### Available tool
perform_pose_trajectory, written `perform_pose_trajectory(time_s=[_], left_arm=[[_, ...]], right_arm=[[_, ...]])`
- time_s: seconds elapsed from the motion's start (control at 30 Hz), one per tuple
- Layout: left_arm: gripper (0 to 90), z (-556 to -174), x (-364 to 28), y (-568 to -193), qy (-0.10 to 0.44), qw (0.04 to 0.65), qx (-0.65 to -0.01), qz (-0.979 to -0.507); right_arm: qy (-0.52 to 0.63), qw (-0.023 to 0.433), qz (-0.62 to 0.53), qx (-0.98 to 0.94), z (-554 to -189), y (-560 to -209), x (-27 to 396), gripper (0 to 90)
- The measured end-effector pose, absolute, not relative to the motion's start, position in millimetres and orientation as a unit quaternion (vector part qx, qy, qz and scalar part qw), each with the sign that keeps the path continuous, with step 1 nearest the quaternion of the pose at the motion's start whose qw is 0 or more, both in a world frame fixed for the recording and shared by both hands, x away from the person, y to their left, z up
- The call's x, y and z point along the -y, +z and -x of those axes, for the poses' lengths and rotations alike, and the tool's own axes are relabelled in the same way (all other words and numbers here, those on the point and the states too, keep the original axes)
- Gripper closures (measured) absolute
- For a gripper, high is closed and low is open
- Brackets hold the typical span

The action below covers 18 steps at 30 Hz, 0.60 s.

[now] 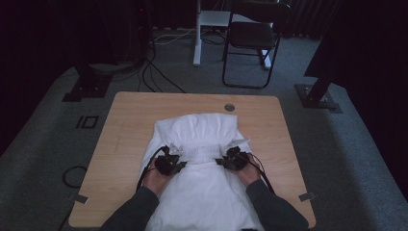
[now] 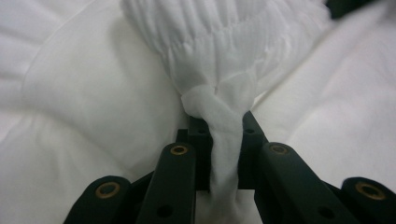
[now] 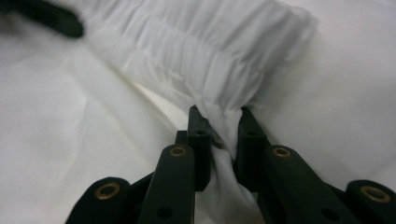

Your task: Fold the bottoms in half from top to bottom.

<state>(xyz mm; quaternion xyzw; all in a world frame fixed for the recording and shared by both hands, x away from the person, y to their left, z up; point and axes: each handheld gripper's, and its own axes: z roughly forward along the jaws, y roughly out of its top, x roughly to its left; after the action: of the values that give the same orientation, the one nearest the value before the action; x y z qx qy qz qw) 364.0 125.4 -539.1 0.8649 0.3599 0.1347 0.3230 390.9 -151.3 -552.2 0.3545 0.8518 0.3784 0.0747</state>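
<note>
White gathered garment [image 1: 202, 144] spread mid-worktop [image 1: 125, 144], elastic band pinched at each end by left gripper [image 1: 172, 155] and right gripper [image 1: 230, 155], both clamped on cloth: keep hands level, hold tension even, lay band down flat without bunching.

White gathered-hem garment [image 1: 202, 144] spread flat along the wooden table's middle, elastic edge bunched.
</note>
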Motion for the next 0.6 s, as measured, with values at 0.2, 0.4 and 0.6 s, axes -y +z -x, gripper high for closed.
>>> perform_pose_trajectory(time_s=[0.2,0.4,0.6], left_arm=[[81.7,-406,-128,-536,0.158,0.302,-0.383,-0.859],[81.3,-446,-127,-533,0.188,0.280,-0.400,-0.852],[83.2,-457,-127,-526,0.183,0.307,-0.422,-0.833]], right_arm=[[0.368,0.092,-0.382,-0.843,-428,-549,138,79.5],[0.374,0.081,-0.410,-0.828,-455,-548,128,79.4],[0.388,0.059,-0.439,-0.808,-470,-547,133,79.7]])
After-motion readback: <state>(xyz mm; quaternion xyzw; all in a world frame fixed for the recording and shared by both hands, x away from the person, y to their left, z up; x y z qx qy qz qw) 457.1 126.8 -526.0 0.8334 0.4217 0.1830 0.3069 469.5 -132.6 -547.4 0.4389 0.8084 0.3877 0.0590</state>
